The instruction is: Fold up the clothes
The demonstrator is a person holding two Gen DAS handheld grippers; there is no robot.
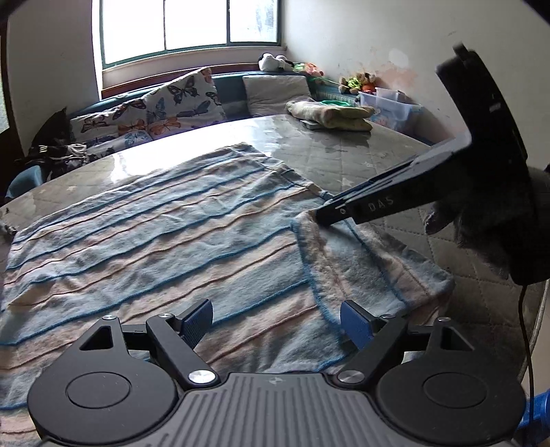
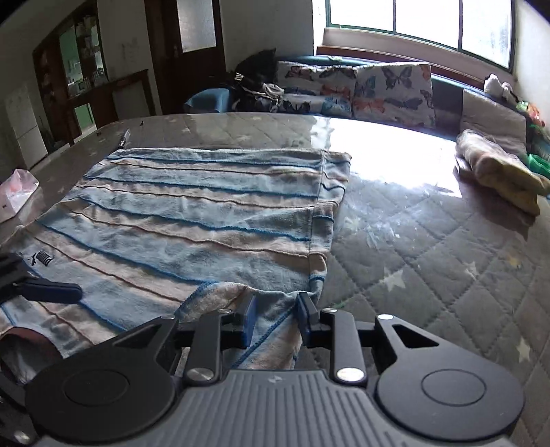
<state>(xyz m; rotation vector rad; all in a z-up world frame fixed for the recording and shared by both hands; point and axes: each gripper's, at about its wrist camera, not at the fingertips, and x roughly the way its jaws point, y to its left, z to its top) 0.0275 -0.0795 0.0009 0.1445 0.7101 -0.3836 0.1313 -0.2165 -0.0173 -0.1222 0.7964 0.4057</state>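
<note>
A striped towel [image 2: 192, 213] lies on the glossy quilted table [image 2: 429, 247] below the window [image 1: 192, 24]; right gripper [image 2: 275, 319] pinches its corner, left gripper [image 1: 275, 319] gapes wide.

**Striped towel spread across quilted table**

A grey quilted, star-printed table cover [image 2: 429, 261] under glossy clear film carries a blue-and-pink striped towel [image 2: 192, 213]. At two o'clock lies a folded yellowish bundle [image 2: 498, 172]; at ten o'clock, a pen [image 2: 123, 137] and a pink bag [image 2: 17, 192].

towel [image 1: 154, 233]: blue/pink stripes | tablecloth [image 2: 429, 247]: grey quilted, white stars | cushion [image 1: 178, 99]: butterfly print
</note>
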